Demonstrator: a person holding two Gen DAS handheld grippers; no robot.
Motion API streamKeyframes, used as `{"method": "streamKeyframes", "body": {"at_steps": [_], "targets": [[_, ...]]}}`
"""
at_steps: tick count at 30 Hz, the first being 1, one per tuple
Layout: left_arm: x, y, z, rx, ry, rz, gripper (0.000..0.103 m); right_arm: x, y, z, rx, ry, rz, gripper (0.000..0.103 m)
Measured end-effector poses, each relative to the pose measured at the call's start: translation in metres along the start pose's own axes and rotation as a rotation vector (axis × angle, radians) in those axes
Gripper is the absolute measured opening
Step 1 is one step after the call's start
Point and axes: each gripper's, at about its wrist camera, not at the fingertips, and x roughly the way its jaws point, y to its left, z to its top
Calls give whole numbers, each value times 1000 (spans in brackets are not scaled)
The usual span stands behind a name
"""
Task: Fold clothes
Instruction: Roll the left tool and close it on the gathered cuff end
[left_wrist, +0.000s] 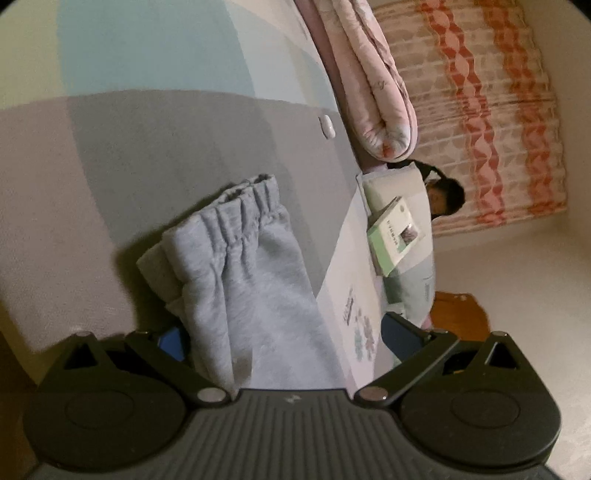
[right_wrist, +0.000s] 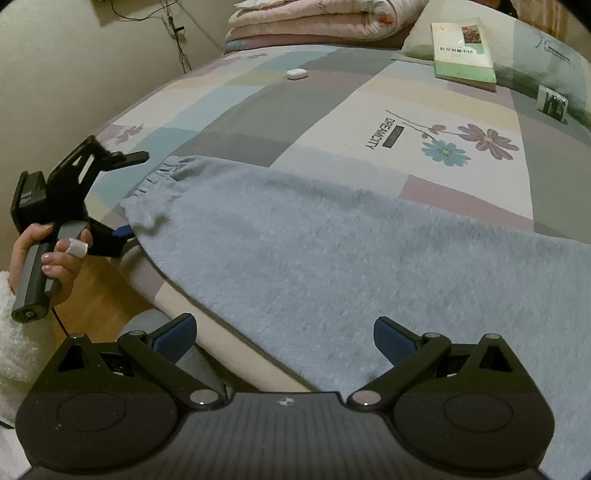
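Grey trousers (right_wrist: 332, 258) flat on bed (right_wrist: 332, 122), waistband between spread left fingers (left_wrist: 177, 339), leg end between spread right fingers (right_wrist: 177, 338), neither pinching.

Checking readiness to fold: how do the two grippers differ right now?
The left gripper straddles the grey garment's elastic-cuffed end, fabric between its fingers; the right gripper hovers over the garment's near edge. The left gripper sits beyond the bed corner; the right faces the bed squarely. Both are open.
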Motion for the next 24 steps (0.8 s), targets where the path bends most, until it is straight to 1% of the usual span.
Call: {"method": "streamKeyframes", "body": {"at_steps": [2,4,7,9,11,13,17,19,21,22,24], "targets": [[0,-5,2,8,-26,9,101,0,1,0,-7,1,-10,103],[-1,-5,2,19,-52,-24,101,-2,0,0,-10,-3,-22,103],[-5,3,-1,13,-78,-17,99,-4,-3,-1,5,-10,-29,103],[-10,5,-5,34,-98,-16,98,-4,-6,-2,10,-9,-33,103],[-12,3,-7,71,-100,14,97,-3,-8,-2,14,-7,-39,103],[-12,-2,-8,119,-77,72,91,-3,-9,-2,16,-5,-42,103],[-7,-19,-6,250,-18,193,91,-2,-10,-2,17,-2,-37,103],[-8,-29,-6,333,1,269,91,-1,-11,-2,18,-2,-40,103],[-10,-34,-3,375,15,310,91,-1,-11,-2,21,-1,-40,103],[-10,-34,0,380,22,312,93,0,-12,-2,25,0,-37,103],[-12,-29,6,341,40,260,94,2,-13,-3,29,4,-36,103]]}}
